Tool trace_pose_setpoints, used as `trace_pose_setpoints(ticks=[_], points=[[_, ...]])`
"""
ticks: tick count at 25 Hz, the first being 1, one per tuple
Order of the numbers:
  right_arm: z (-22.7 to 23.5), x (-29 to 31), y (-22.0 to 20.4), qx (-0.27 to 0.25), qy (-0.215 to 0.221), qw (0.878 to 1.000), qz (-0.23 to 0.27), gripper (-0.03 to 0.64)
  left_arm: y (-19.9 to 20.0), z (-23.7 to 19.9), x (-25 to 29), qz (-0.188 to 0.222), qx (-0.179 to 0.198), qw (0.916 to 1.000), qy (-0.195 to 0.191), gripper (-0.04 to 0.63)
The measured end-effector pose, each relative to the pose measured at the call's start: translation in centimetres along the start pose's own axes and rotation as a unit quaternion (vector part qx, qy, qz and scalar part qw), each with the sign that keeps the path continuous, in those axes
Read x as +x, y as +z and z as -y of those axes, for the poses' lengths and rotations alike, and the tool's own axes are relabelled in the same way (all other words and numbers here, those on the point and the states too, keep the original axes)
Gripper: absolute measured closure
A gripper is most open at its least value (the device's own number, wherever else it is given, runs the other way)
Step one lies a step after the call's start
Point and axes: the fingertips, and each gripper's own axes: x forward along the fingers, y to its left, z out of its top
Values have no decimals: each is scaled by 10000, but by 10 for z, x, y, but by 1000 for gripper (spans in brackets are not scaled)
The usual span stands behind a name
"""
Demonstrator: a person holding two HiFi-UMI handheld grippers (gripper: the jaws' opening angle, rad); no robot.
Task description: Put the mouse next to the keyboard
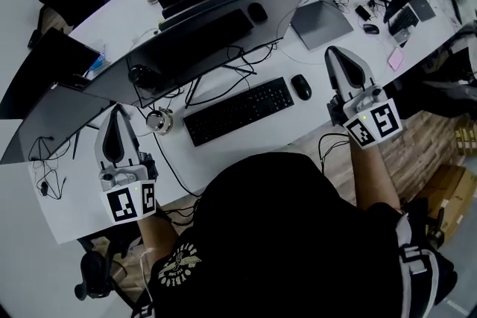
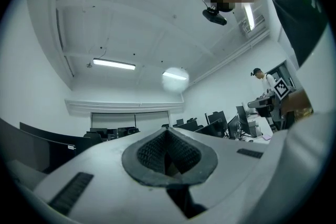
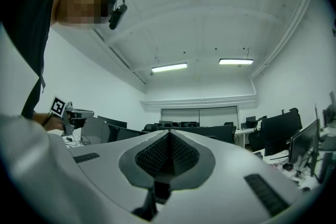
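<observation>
The black mouse [image 1: 301, 86] lies on the white desk [image 1: 223, 153], just right of the black keyboard [image 1: 240, 110] and a small gap away from it. My right gripper [image 1: 333, 51] hovers above the desk to the right of the mouse, apart from it, jaws shut and empty. My left gripper [image 1: 118, 110] hangs over the desk's left part, far from the keyboard, jaws shut on nothing. In both gripper views the ribbed pads [image 2: 168, 152] [image 3: 169, 155] meet, and the cameras look level across the room, so neither shows the mouse.
A wide curved monitor [image 1: 201, 30] stands behind the keyboard with tangled cables [image 1: 223, 74] under it. A second keyboard [image 1: 212, 30] and mouse [image 1: 258, 12] lie beyond it. A grey laptop [image 1: 320, 22] sits at the back right, a small round metal object [image 1: 159, 120] left of the keyboard.
</observation>
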Motion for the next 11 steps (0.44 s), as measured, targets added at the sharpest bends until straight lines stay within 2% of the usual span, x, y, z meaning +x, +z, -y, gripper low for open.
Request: trace_pose_setpoints(ticks=[11], points=[[-13,10,-7,63,-2,9999,-102,615,-16,-14,1,35,-191,9998,-38,594]])
